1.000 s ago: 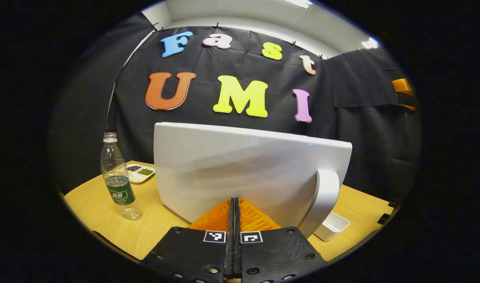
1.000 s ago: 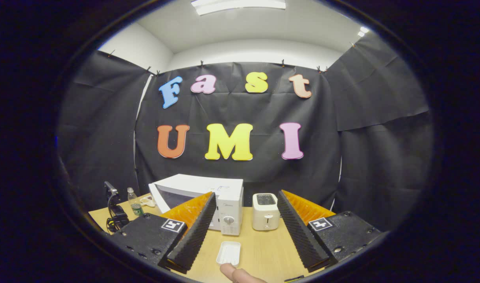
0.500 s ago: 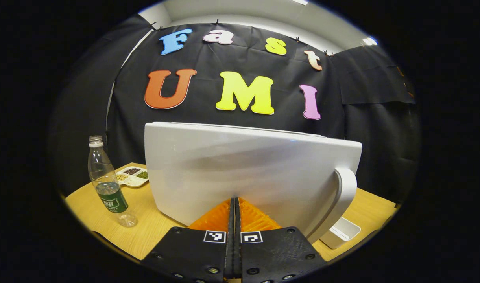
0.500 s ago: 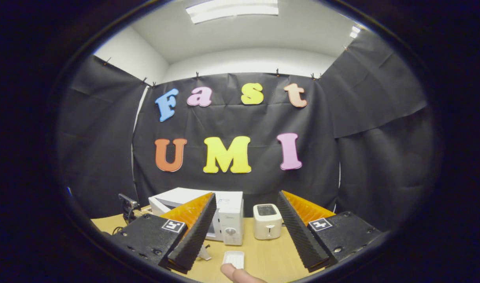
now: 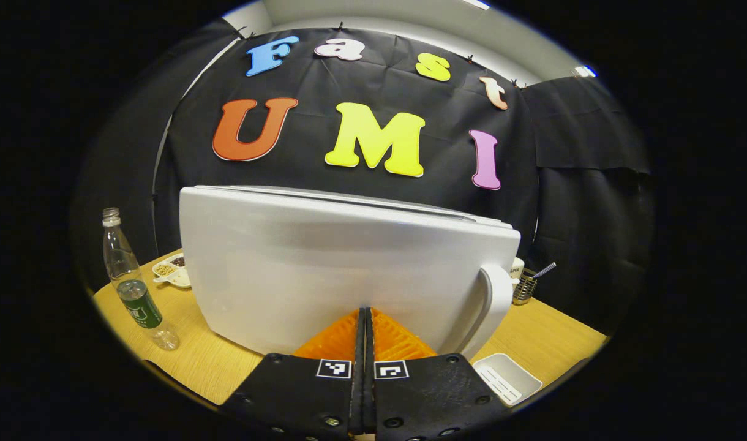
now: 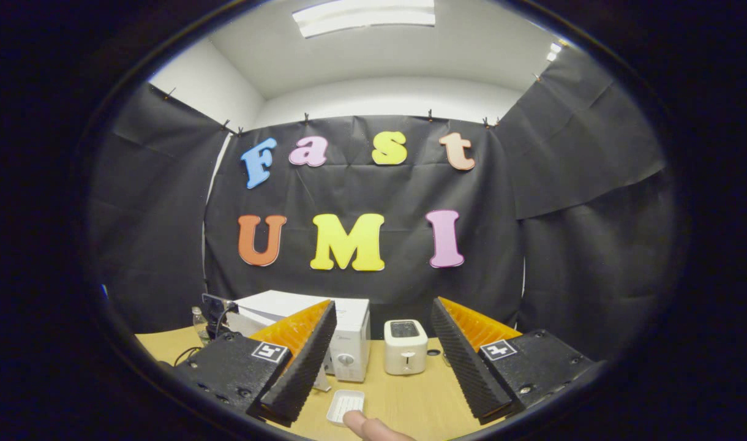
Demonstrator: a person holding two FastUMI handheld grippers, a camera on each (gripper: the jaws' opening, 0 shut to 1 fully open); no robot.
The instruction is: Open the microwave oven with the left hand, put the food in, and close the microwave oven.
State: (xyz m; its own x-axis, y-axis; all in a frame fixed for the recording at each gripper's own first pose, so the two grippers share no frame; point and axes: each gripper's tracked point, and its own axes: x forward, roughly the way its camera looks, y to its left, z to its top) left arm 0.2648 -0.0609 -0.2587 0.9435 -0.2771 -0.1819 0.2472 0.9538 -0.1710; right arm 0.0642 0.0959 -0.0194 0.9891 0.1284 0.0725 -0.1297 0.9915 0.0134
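The white microwave door stands broad in the left gripper view, its handle at the right edge. My left gripper is shut with nothing between its fingers, and its tips rest against the door's outer face. In the right gripper view the microwave sits far off on the table. My right gripper hangs open and empty, well back from it. A white ridged tray lies on the table below the right gripper, with a person's fingertip beside it. That tray also lies right of the door.
A clear water bottle and a divided dish of beans stand left of the microwave. A white toaster stands to its right, and a wire holder with a straw behind it. The wooden table has free room in front.
The door has swung away from me toward the microwave body, with my shut left gripper following it. The bottle and dish slid left in that view. The right gripper has barely moved.
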